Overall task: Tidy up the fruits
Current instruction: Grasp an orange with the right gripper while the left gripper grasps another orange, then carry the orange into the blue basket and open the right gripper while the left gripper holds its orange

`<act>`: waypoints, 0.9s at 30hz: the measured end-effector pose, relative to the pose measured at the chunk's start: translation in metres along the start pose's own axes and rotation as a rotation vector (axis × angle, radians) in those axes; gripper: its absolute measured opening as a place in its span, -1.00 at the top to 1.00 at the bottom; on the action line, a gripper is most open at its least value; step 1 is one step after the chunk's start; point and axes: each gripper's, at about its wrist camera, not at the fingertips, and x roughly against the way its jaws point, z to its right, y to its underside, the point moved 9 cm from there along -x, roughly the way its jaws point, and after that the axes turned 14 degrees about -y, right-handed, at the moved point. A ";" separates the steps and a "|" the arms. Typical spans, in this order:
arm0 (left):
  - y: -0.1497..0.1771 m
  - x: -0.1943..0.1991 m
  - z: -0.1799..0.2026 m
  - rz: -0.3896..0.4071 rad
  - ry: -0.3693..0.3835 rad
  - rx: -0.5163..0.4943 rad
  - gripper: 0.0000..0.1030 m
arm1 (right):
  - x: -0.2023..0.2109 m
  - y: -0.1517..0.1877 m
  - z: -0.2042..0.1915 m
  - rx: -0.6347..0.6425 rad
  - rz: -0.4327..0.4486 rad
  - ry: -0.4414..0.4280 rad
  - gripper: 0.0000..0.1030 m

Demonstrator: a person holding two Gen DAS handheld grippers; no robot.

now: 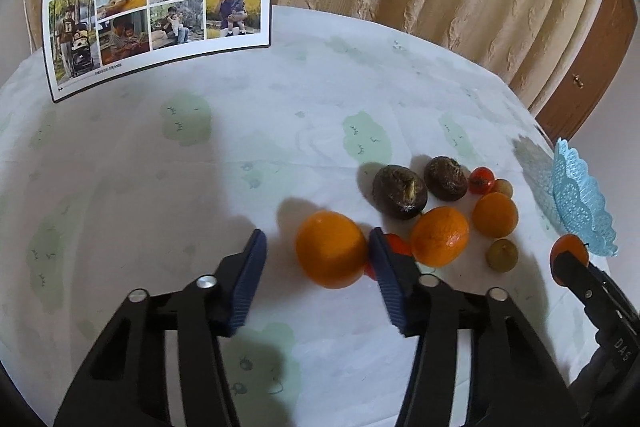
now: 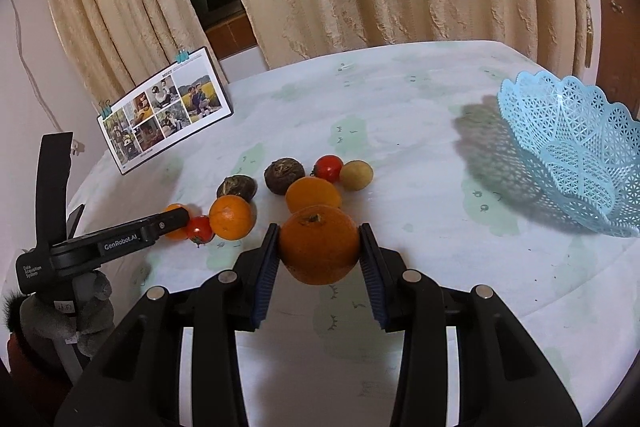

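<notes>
Right gripper nearest lens, pinching orange. Blue basket at 2 o'clock: carry, release. Left gripper spread around 2nd orange; 1 pad touching, not clamped. Pile at 11.

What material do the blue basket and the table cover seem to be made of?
Blue basket: probably moulded plastic, light blue and slightly glossy; its walls are an open lattice with a scalloped rim, and light passes through onto its shadow. Table cover: looks like thin cloth or a soft sheet, matt white with pale green prints; faint creases show. The exact fibre cannot be told.
</notes>
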 end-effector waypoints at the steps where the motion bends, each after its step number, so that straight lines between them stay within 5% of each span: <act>1: 0.000 0.000 0.000 -0.001 0.009 0.003 0.19 | 0.001 0.000 0.001 -0.003 0.003 0.002 0.22; 13: 0.002 0.015 -0.005 0.026 0.009 0.015 0.29 | 0.039 -0.020 0.035 -0.064 0.114 0.072 0.22; 27: -0.002 0.041 0.004 0.067 -0.012 0.014 0.29 | 0.102 -0.042 0.127 -0.178 0.260 0.260 0.21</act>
